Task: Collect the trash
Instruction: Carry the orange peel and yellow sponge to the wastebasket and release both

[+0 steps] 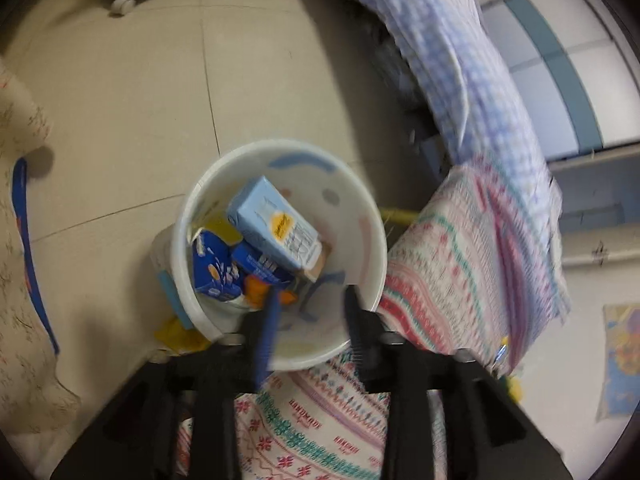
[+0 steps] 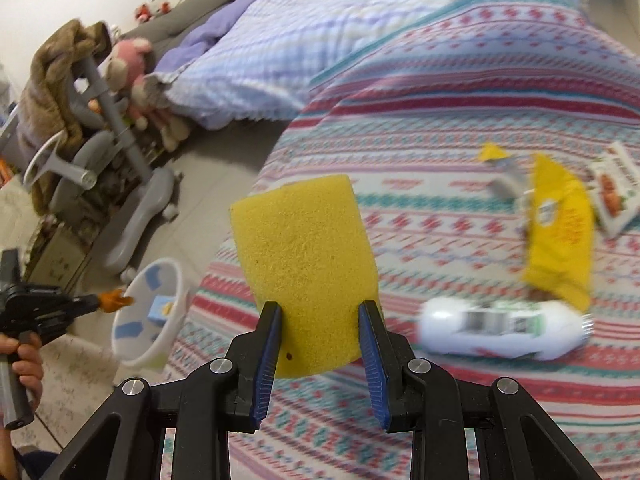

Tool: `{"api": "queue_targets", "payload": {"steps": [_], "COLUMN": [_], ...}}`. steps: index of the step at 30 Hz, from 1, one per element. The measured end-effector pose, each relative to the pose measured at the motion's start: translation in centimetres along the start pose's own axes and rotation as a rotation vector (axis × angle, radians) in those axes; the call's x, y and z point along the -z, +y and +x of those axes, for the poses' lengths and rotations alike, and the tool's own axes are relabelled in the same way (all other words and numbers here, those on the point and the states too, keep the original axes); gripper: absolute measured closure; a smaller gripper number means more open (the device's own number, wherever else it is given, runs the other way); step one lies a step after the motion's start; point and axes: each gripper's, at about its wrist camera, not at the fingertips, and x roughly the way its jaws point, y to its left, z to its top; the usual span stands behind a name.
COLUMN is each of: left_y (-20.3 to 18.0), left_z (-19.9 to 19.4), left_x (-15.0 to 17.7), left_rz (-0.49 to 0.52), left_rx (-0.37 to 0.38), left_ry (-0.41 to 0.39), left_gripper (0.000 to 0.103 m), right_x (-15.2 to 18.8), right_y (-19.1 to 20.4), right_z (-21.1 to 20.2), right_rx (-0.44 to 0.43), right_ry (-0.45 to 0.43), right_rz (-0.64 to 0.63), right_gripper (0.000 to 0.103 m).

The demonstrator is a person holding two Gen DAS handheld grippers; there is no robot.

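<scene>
My left gripper (image 1: 310,300) grips the near rim of a white paper bucket (image 1: 360,216) beside the bed; one finger is inside, one outside. Inside lie a light blue carton (image 1: 276,226) and blue wrappers (image 1: 216,268). My right gripper (image 2: 320,312) is shut on a yellow sponge (image 2: 304,248) held above the patterned bedspread (image 2: 440,160). On the bedspread lie a white plastic bottle (image 2: 500,332), a yellow snack bag (image 2: 560,240) and a white snack packet (image 2: 612,188). The bucket (image 2: 148,316) and the left gripper (image 2: 112,300) show at the left of the right wrist view.
A grey wheeled chair base (image 2: 136,220) with brown clothing (image 2: 52,80) and soft toys (image 2: 136,72) stands on the tiled floor (image 1: 140,100). A purple checked quilt (image 2: 280,48) lies further up the bed. A rug (image 1: 20,280) lies at the left.
</scene>
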Motion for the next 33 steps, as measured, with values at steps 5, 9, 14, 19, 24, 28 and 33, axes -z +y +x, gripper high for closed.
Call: {"api": "queue_targets", "payload": {"steps": [5, 9, 14, 19, 24, 28, 33], "left_y": [0.0, 0.2, 0.5, 1.1, 2.5, 2.1, 0.2], "left_z": [-2.3, -3.5, -4.5, -5.1, -4.9, -4.8, -4.3], "left_x": [-0.5, -0.8, -1.1, -1.5, -2.1, -2.1, -1.6], "left_rz": [-0.01, -0.028, -0.028, -0.05, -0.108, -0.095, -0.054], "left_rx": [0.037, 0.056, 0.059, 0.069, 0.102, 0.104, 0.114], "left_ry": [-0.094, -0.141, -0.192, -0.227, -0.221, -0.223, -0.214], "left_gripper": [0.062, 0.06, 0.054, 0.054, 0.054, 0.054, 0.054], "right_x": [1.1, 1.9, 2.8, 2.7, 2.4, 3.5, 5.0], "right_y": [2.9, 5.6, 10.2, 15.6, 20.8, 23.3, 21.5], "right_z": [2.1, 4.3, 7.7, 12.6, 17.3, 20.4, 20.2], "right_rx": [-0.047, -0.078, -0.133, -0.21, -0.231, -0.23, -0.184], "right_ry": [0.041, 0.075, 0.113, 0.162, 0.195, 0.244, 0.279], "right_rz": [-0.031, -0.06, -0.118, -0.133, -0.146, -0.175, -0.216], "right_gripper": [0.068, 0.068, 0.068, 0.067, 0.063, 0.055, 0.053]}}
